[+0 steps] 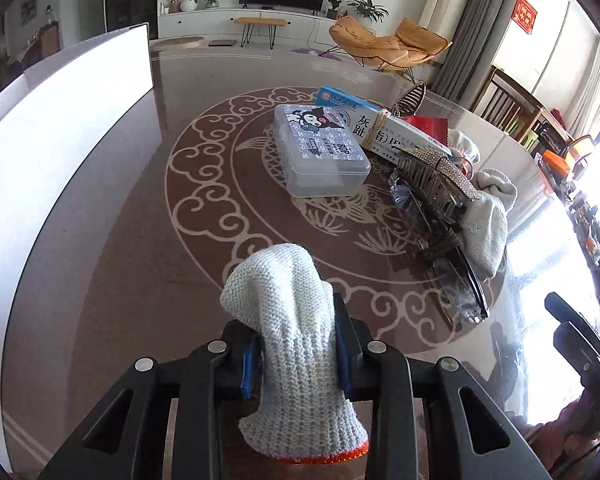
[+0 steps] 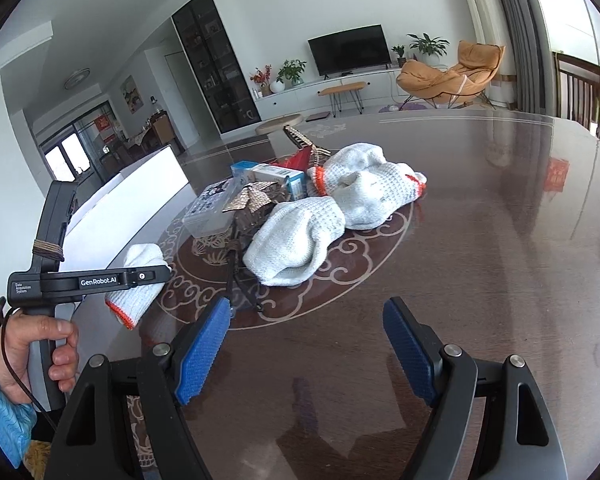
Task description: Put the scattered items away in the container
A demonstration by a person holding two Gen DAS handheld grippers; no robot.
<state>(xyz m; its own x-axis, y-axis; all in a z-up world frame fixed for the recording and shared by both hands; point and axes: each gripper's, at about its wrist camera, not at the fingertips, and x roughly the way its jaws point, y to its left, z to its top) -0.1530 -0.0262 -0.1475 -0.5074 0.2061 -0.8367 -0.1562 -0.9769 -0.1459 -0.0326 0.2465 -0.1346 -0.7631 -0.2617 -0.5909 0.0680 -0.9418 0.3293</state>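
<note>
My left gripper point(image 1: 298, 344) is shut on a white knit glove point(image 1: 296, 344) with an orange cuff and holds it above the table; it also shows in the right wrist view point(image 2: 140, 276). The white container point(image 1: 60, 152) stands at the left, its wall also visible in the right wrist view point(image 2: 140, 196). Scattered on the table are a clear plastic box with a cartoon lid point(image 1: 320, 152), a long medicine carton point(image 1: 396, 130), a rhinestone hair clip point(image 1: 432, 184), glasses point(image 1: 460, 280) and more white gloves point(image 2: 296, 240). My right gripper point(image 2: 304, 344) is open and empty over bare table.
The dark glossy table point(image 2: 480, 240) has a round cloud pattern in the middle. A red packet point(image 1: 432, 124) lies behind the carton. Wooden chairs point(image 1: 512, 104) stand at the far right edge. The left hand-held gripper body point(image 2: 60, 276) is at the left.
</note>
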